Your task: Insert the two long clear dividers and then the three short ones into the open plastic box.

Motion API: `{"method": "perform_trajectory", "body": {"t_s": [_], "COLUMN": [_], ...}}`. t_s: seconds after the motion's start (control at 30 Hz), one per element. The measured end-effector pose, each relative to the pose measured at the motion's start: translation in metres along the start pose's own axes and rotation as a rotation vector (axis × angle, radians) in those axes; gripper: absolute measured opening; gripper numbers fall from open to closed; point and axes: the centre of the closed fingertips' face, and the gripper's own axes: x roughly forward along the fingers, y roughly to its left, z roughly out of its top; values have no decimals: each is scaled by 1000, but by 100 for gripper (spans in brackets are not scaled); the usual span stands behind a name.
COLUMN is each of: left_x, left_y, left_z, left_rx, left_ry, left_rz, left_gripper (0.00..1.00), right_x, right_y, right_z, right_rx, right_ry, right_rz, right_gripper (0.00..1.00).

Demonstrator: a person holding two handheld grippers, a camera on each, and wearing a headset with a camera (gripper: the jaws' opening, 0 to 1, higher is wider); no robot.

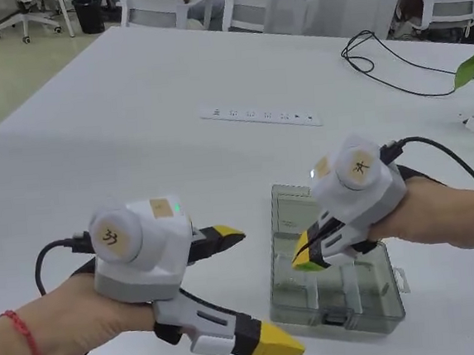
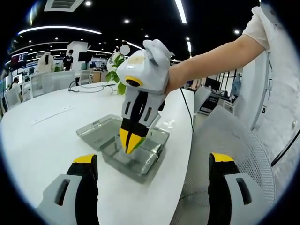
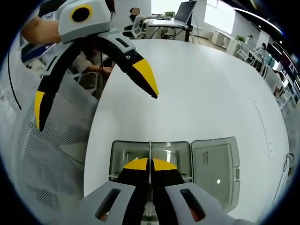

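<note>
Okay, the big white tabletop spreads out ahead, and toward its near right side sits the open clear box, its lid laid flat on the far side. Over the box comes the right gripper, tips pointing down into the tray. The left gripper hovers off to the left of the box, touching nothing.

Between the right one's yellow tips there's a thin clear divider, seen edge-on in the right gripper view, standing upright over the middle of the tray. Long piece or short? Can't tell from here.

The step in hand looks like seating that divider. The trick will be keeping it square and upright, lining its ends up with whatever slots the walls have, and pressing straight down rather than at a slant. The free gripper could steady a wall if the box skates.

Gripper check: the right is pinched nearly closed on the divider, just the sheet's thickness between the tips. The left is spread wide, holding nothing.
</note>
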Motion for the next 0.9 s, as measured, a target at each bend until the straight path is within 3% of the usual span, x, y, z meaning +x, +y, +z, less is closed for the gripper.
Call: {"method": "perform_trajectory", "body": {"t_s": [0.4,0.9], "left_x": [-1,-3], "left_y": [4,8], "left_z": [1,-7], "left_rx": [-2,-2], "left_ry": [0,21], "left_rz": [1,10], "left_gripper": [100,100], "right_x": [12,15], "right_y": [1,1], "right_z": [-5,-8], "right_rx": [-50,-46], "right_ry": [81,84], "right_rz": [2,-7], "right_gripper": [3,3]}}
